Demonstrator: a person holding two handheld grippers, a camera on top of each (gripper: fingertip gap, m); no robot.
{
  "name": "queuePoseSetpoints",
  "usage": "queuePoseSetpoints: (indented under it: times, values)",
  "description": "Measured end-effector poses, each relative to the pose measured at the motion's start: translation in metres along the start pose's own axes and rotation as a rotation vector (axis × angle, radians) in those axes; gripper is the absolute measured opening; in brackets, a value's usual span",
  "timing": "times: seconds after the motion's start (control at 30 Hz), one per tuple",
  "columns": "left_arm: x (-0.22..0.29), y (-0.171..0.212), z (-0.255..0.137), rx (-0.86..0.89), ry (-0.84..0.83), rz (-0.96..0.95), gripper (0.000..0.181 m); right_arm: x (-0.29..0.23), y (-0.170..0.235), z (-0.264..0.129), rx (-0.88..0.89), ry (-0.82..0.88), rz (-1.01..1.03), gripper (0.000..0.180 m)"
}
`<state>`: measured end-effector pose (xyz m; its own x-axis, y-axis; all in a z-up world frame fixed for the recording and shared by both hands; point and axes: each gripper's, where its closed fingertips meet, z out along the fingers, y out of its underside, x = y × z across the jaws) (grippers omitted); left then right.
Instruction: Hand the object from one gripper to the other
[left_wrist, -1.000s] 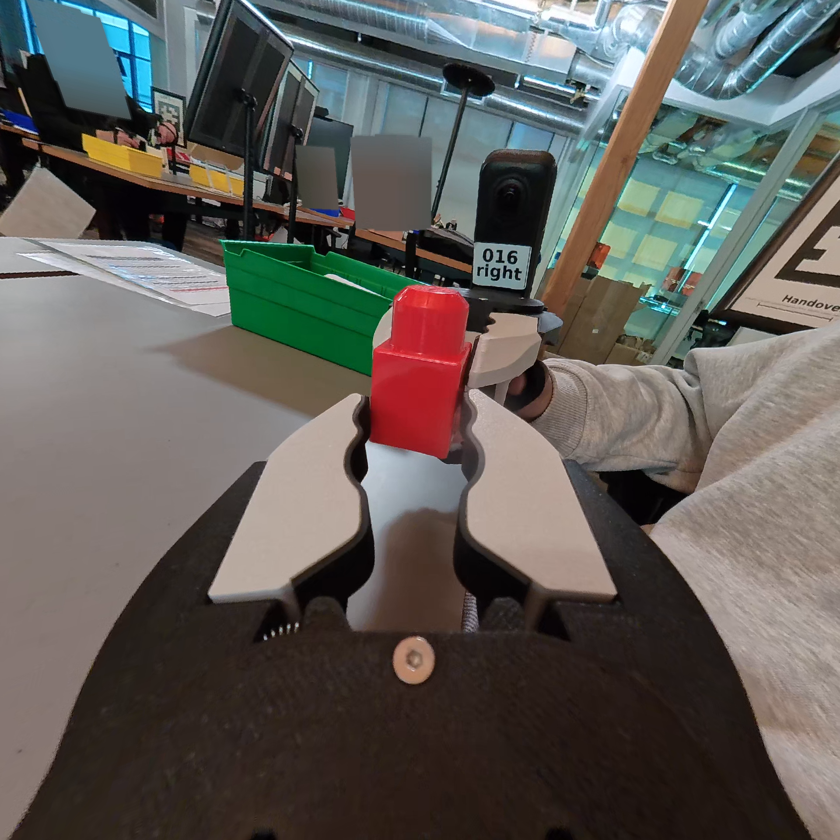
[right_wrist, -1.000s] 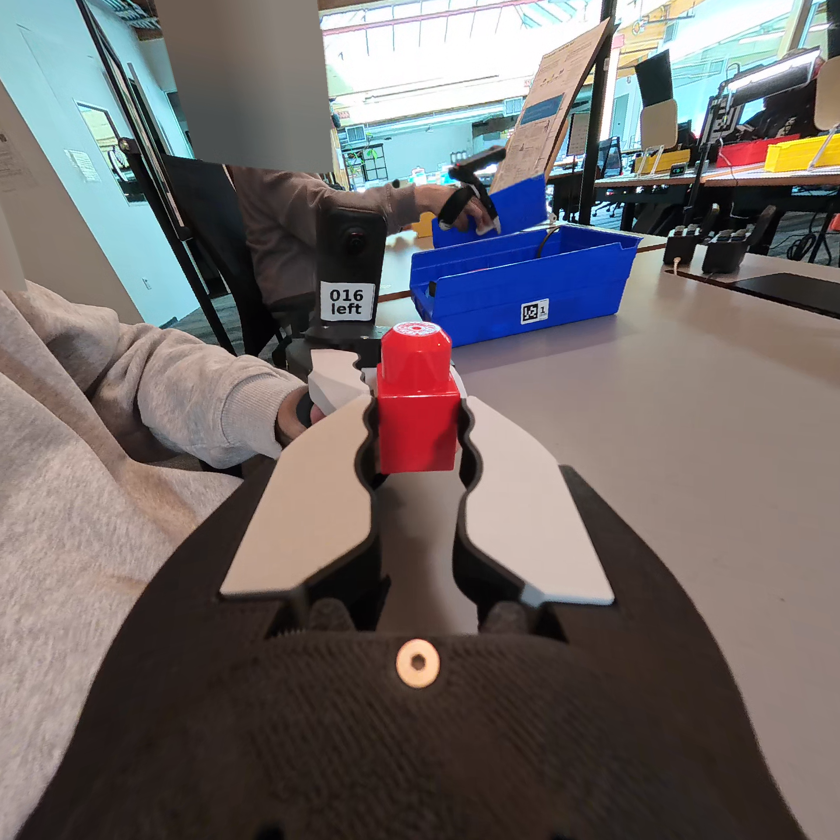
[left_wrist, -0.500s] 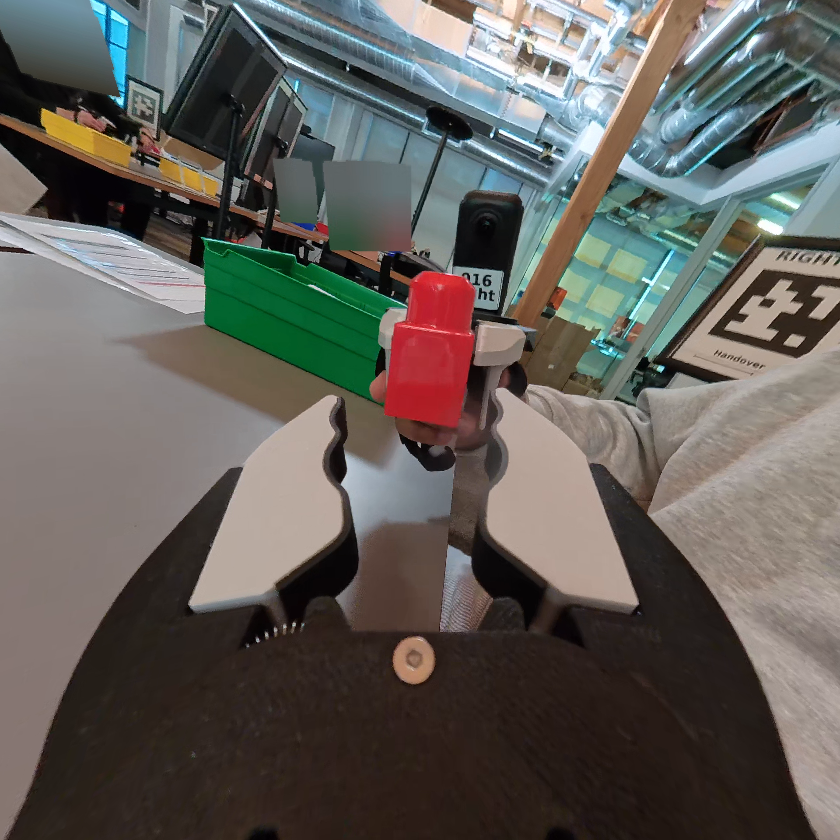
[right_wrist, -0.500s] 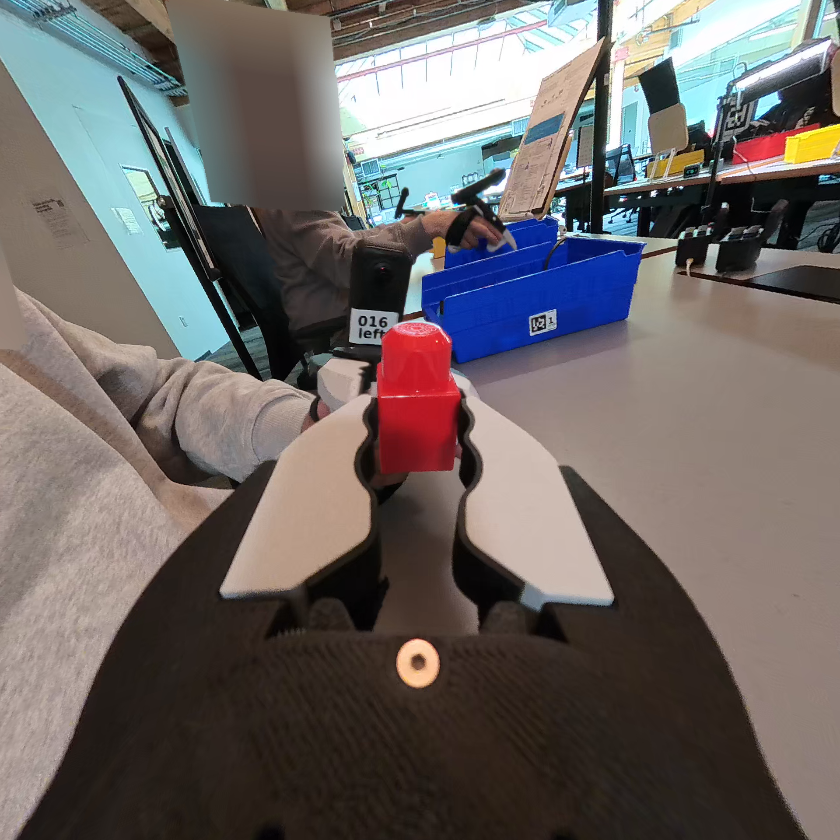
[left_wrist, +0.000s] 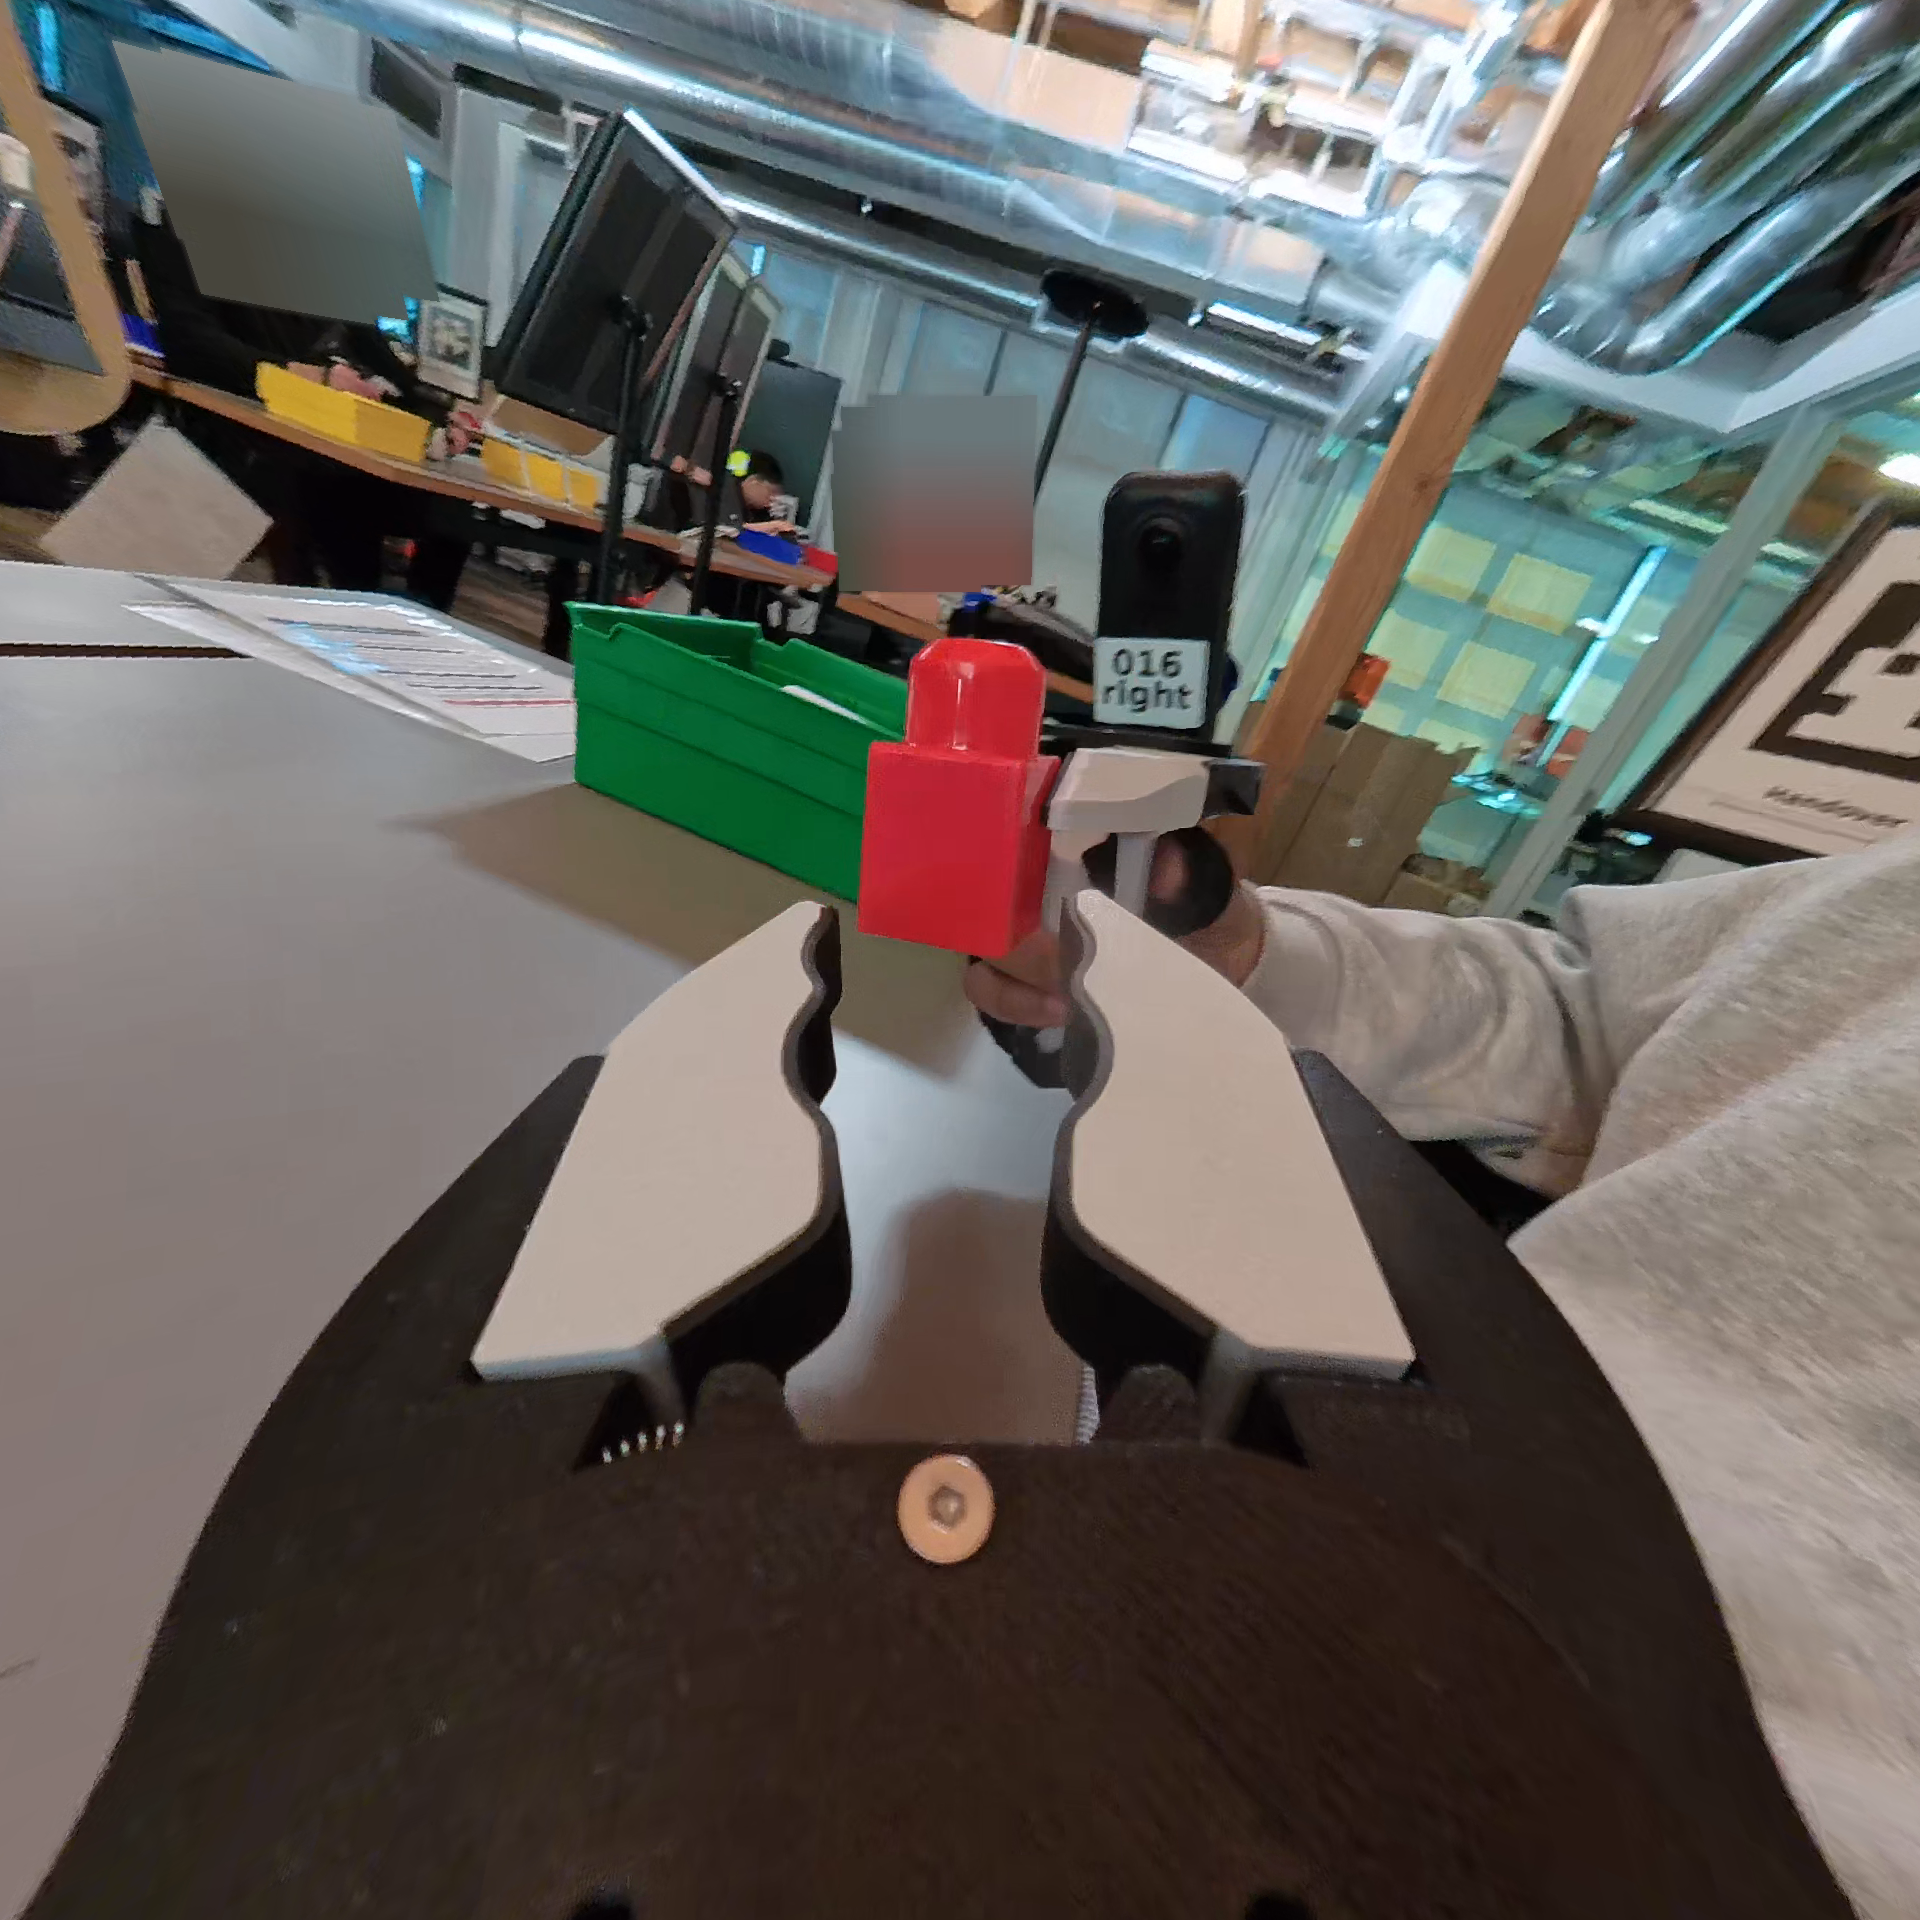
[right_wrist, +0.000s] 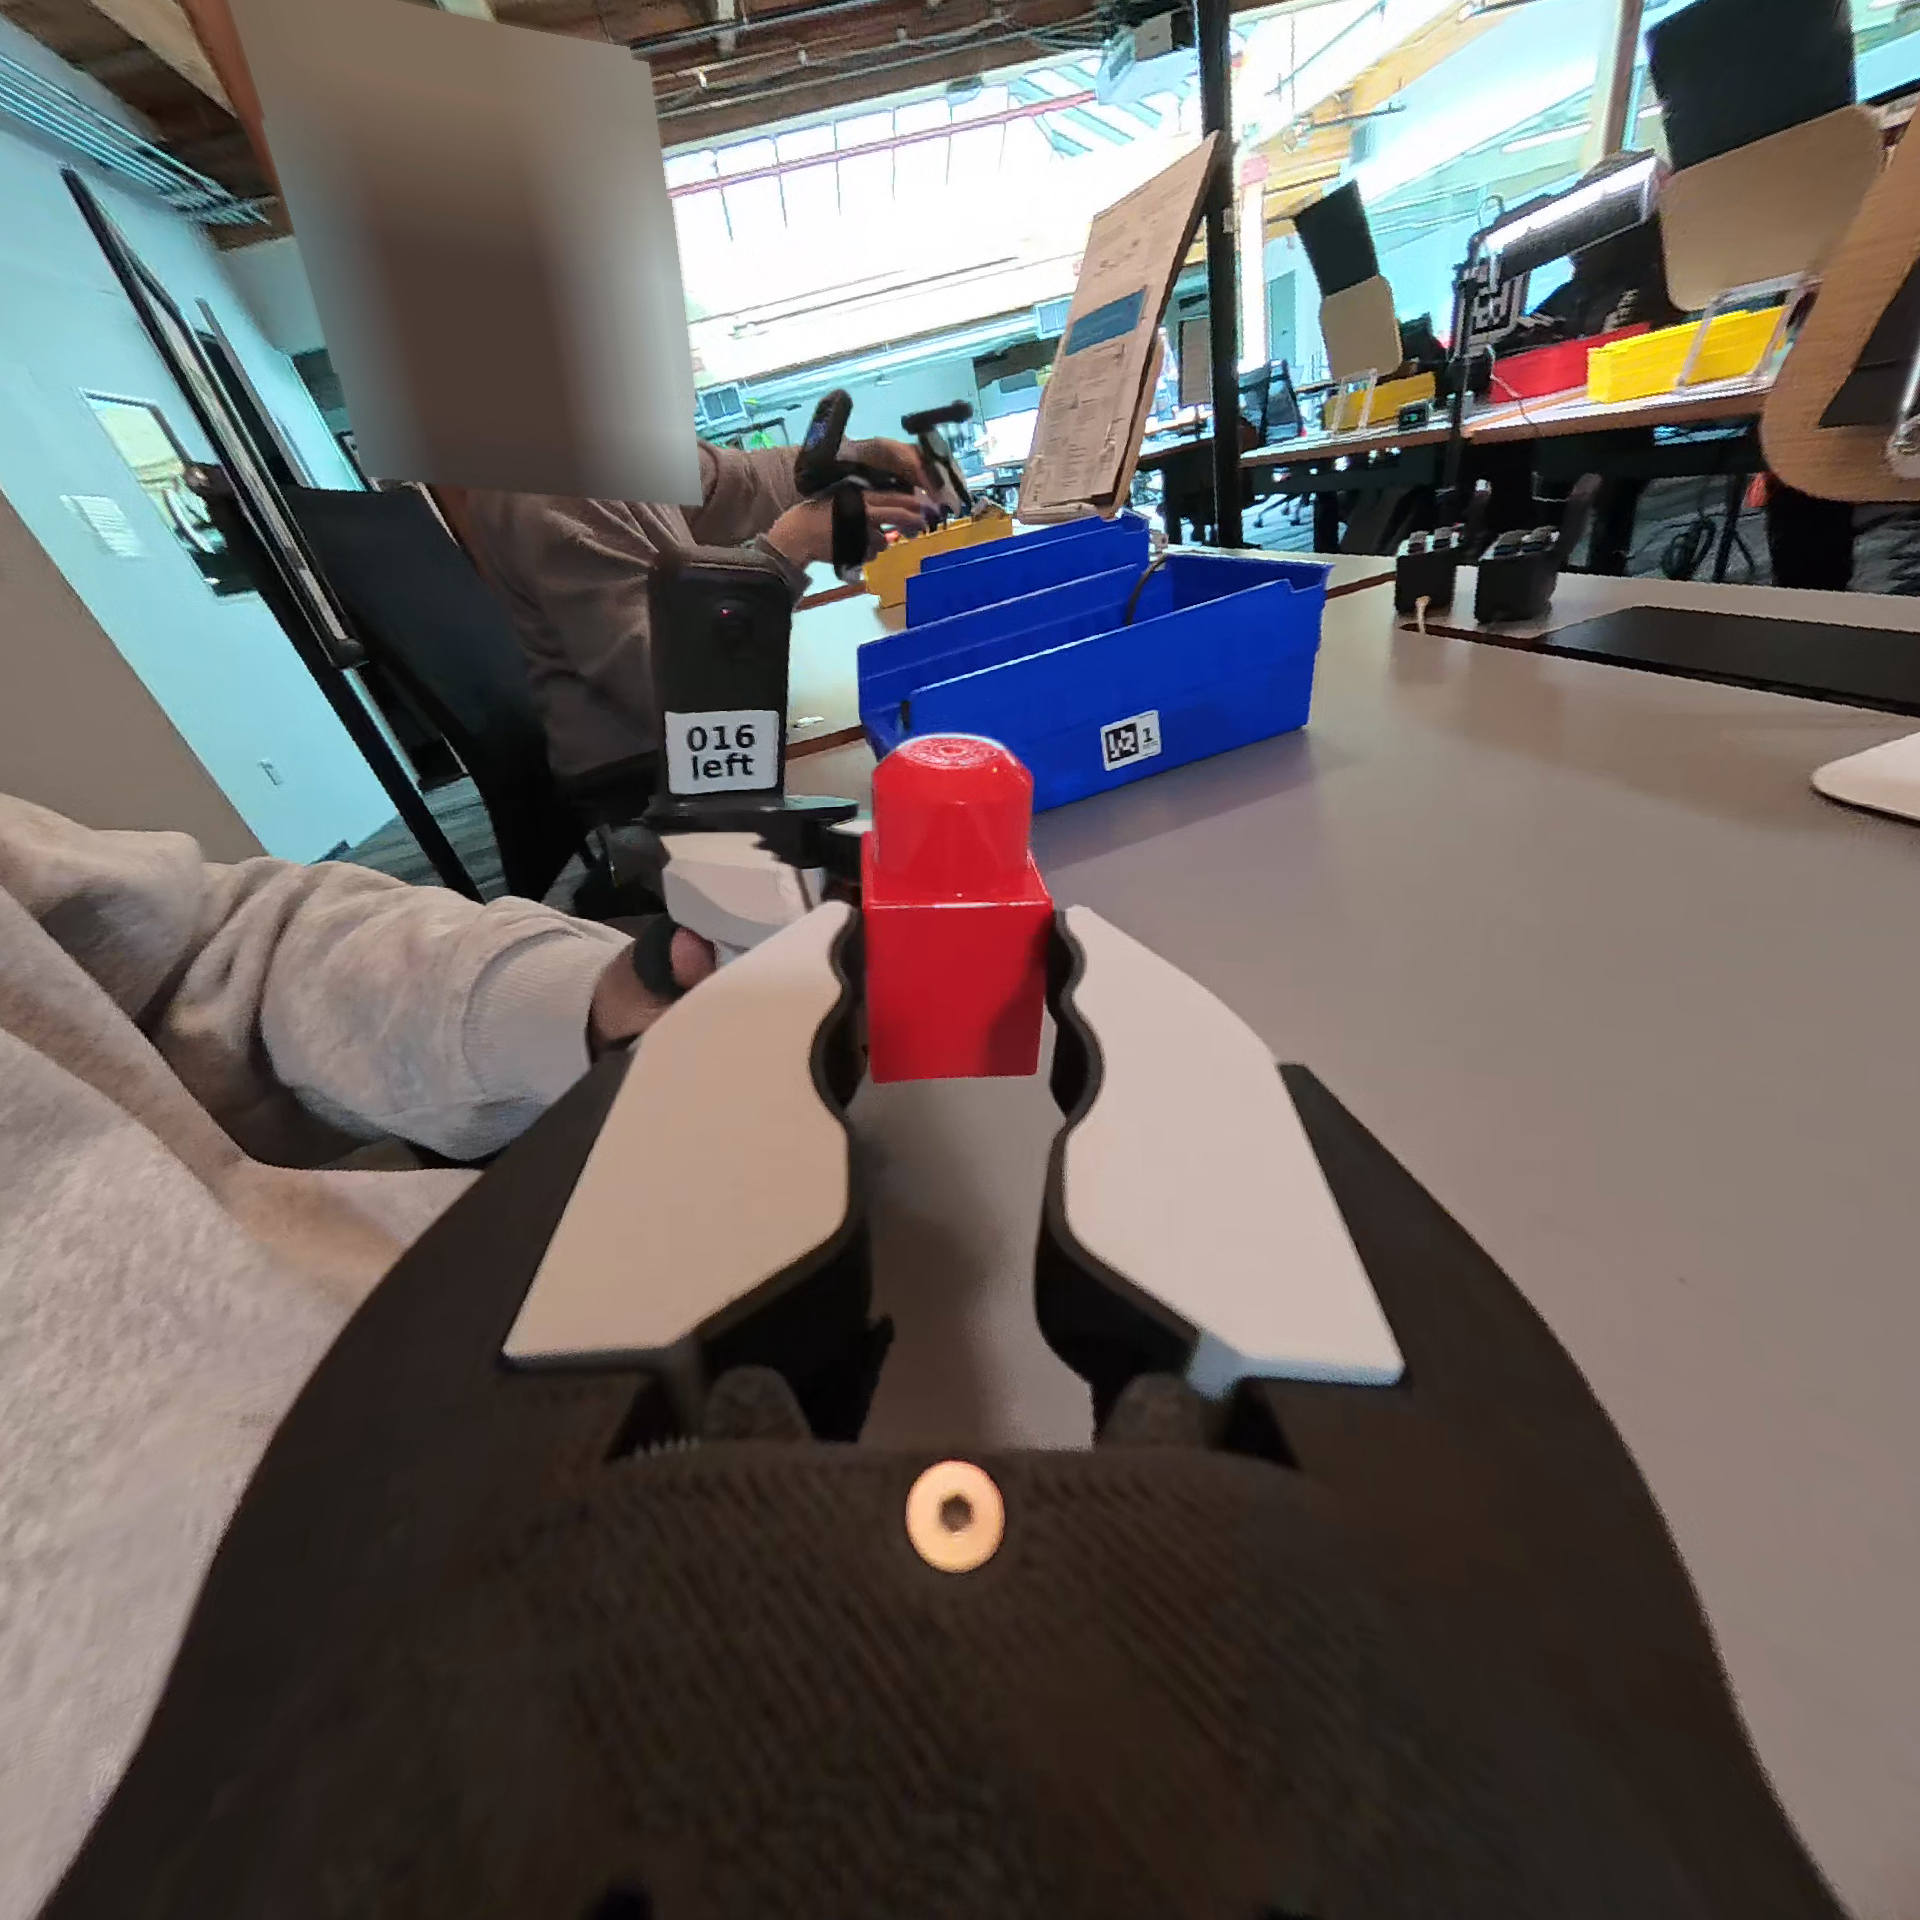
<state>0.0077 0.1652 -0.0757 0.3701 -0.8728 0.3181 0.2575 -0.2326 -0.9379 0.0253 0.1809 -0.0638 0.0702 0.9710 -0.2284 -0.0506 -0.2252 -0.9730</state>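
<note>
- The right gripper (right_wrist: 951, 987) clamps its pale, wavy-edged fingers on the red block's (right_wrist: 951, 966) flat sides, stud upward, so I judge the handover done.
- The left gripper (left_wrist: 951, 977), just behind the block, gapes empty.
- Beyond: smooth grey table (right_wrist: 1455, 987), glossy blue bin (right_wrist: 1101, 675).

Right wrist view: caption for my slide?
Right gripper clamps the red block above the grey table; blue bin behind.
</note>
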Motion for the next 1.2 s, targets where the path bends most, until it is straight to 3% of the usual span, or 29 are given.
queuePoseSetpoints:
  times: [0.2, 0.43, 0.57, 0.67, 0.8, 0.87, 1.03, 1.2]
  values:
    - [0.001, 0.009, 0.004, -0.056, -0.042, 0.078, 0.041, -0.013, 0.007, 0.007, -0.043, -0.03, -0.067, 0.034]
    - [0.012, 0.007, 0.006, -0.042, 0.046, 0.058, 0.05, -0.025, 0.002, 0.003, -0.022, -0.13, -0.051, 0.034]
    - [0.02, 0.009, 0.007, -0.053, 0.11, 0.037, 0.048, -0.03, 0.003, 0.001, -0.026, -0.199, 0.007, 0.034]
    - [0.025, 0.015, 0.007, -0.094, 0.137, 0.053, 0.034, -0.03, 0.006, 0.002, -0.039, -0.198, 0.0, 0.034]
    - [0.025, 0.017, 0.008, -0.114, 0.135, 0.063, 0.034, -0.03, 0.005, 0.002, -0.024, -0.195, -0.009, 0.034]
    - [0.023, 0.015, 0.007, -0.103, 0.129, 0.044, 0.034, -0.025, 0.002, 0.003, 0.002, -0.163, -0.019, 0.047]
    - [0.016, 0.009, 0.004, -0.071, 0.114, -0.023, 0.034, -0.017, -0.007, 0.001, 0.064, -0.06, -0.22, 0.07]
    - [-0.001, 0.008, 0.001, -0.064, 0.005, 0.01, 0.034, -0.014, -0.004, 0.003, 0.02, 0.033, -0.422, 0.065]
